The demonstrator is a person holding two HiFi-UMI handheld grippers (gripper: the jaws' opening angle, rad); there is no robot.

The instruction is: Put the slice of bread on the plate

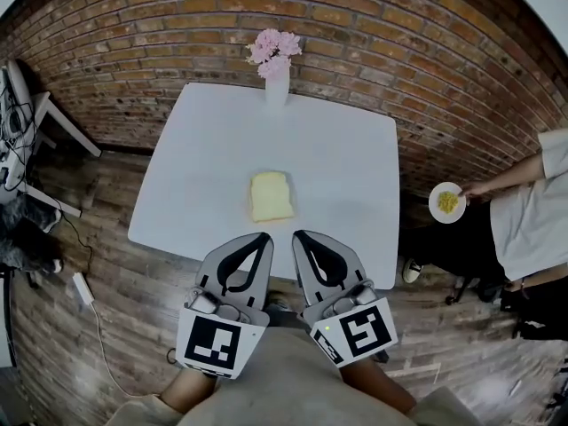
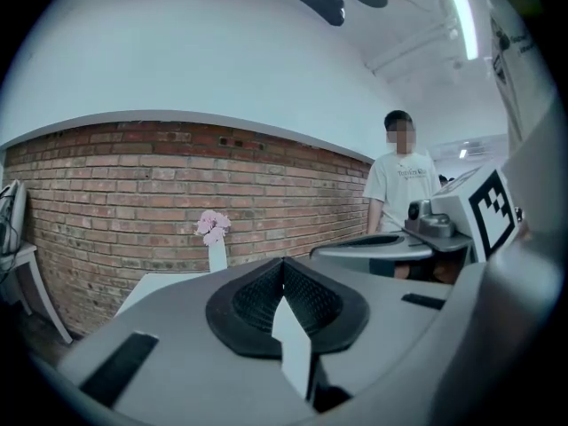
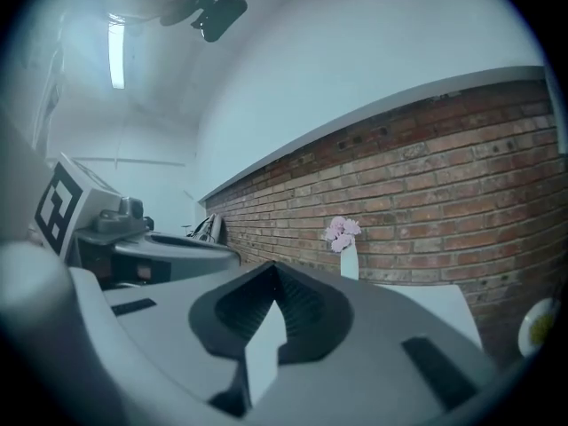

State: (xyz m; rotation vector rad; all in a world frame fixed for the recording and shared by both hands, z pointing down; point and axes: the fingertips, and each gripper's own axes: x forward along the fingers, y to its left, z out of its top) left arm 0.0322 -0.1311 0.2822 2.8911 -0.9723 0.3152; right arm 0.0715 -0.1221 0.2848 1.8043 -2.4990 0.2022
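- The slice of bread (image 1: 270, 196) lies flat near the middle of the white tabletop (image 1: 346, 158), and nothing touches it.
- A vase (image 1: 277, 89) of pink flowers (image 1: 273, 50) stands at the bread's 12 o'clock, by the far edge.
- The left gripper (image 1: 263, 237) is at the bread's 7 o'clock and the right gripper (image 1: 300, 235) at its 5 o'clock. Both tips are about at the near tabletop edge, apart from the bread.
- The left jaws are pressed together with nothing between them. The right jaws are the same, closed tip to tip and empty.
- There is no plate on the tabletop. The only plate (image 1: 435, 204) we see is out at 3 o'clock, off the tabletop, in a person's hand (image 1: 475, 189) with something yellow on it. We cannot tell whether it is the target.
- We judge the bread to be light, soft and easy to squash or tear, and not slippery. It sits flush on the tabletop, so getting a jaw under it looks awkward.
- The best hold is probably the near crust edge at 6 o'clock, since the crust is firmer than the crumb, with a gentle pinch.
- The slice will likely droop if held by one corner, so we would support it with the second gripper.
- The grasp has not started, and the jaws need spreading first.
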